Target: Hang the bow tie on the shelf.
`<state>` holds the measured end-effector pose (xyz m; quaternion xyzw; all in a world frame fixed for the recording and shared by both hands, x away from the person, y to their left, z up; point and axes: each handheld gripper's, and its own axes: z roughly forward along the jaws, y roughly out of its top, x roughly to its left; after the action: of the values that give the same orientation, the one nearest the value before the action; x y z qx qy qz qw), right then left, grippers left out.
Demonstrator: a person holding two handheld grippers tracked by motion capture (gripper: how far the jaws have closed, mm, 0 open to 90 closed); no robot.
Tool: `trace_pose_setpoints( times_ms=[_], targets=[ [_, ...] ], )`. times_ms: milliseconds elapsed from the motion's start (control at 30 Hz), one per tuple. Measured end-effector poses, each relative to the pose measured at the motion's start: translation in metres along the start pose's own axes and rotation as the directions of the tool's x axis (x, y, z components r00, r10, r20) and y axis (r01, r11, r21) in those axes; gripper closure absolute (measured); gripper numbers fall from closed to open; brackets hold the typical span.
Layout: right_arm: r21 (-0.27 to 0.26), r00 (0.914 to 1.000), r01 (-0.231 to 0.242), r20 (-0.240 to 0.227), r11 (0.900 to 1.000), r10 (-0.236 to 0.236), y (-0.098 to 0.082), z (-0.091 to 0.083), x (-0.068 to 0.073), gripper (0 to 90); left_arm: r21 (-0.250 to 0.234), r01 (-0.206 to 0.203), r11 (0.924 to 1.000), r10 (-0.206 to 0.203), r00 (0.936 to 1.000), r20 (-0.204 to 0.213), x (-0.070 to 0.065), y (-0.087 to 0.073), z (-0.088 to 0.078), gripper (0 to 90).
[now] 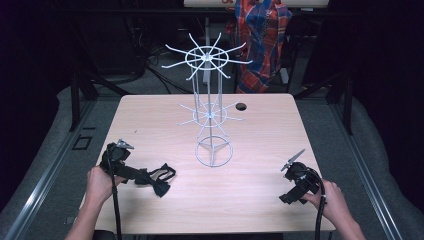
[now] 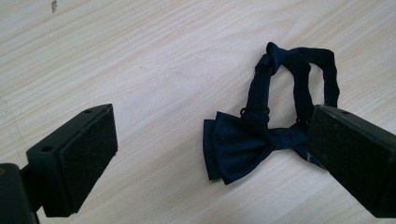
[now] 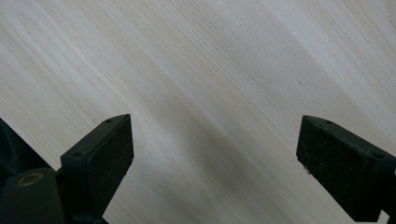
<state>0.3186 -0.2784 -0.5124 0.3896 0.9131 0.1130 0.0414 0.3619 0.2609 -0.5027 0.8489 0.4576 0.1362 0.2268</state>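
A dark navy bow tie [image 2: 238,144] with its looped strap lies flat on the light wooden table [image 1: 150,125], at the front left in the high view [image 1: 162,186]. My left gripper [image 2: 210,126] is open just above the table with the bow tie between its jaws, and the right jaw covers one end of the bow. In the high view the left gripper [image 1: 149,177] points right at the bow tie. My right gripper [image 3: 215,135] stands open over bare wood at the front right [image 1: 292,192]. A white wire rack [image 1: 210,115] with two tiers of hooks stands mid-table.
The rack's round base [image 1: 214,152] sits between the two grippers. A dark cable hole [image 1: 241,106] is behind the rack. A plaid cloth [image 1: 260,35] hangs beyond the far edge. Cables trail from both grippers off the table's front edge.
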Motion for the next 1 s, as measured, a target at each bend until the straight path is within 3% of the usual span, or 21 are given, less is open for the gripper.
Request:
trace_pose_setpoints(
  times_ms=[433, 667, 1000],
  targets=[
    [0.006, 0.9999, 0.006, -0.015, 1.0, -0.006, 0.001, 0.001, 0.0, 11.4, 0.003, 0.002, 1.0, -0.002, 1.0, 0.009, -0.003, 0.004, 0.004, 0.1],
    [0.012, 0.9997, 0.01, -0.02, 1.0, -0.01, 0.001, 0.002, 0.001, 11.6, 0.018, -0.015, 0.9997, 0.015, 0.9996, 0.023, -0.011, 0.007, 0.009, 0.1],
    [0.029, 0.9995, 0.023, -0.024, 0.999, -0.022, 0.002, 0.002, 0.001, 11.8, 0.055, -0.072, 0.9959, 0.069, 0.9956, 0.063, -0.023, 0.012, 0.018, 1.9]
  ],
)
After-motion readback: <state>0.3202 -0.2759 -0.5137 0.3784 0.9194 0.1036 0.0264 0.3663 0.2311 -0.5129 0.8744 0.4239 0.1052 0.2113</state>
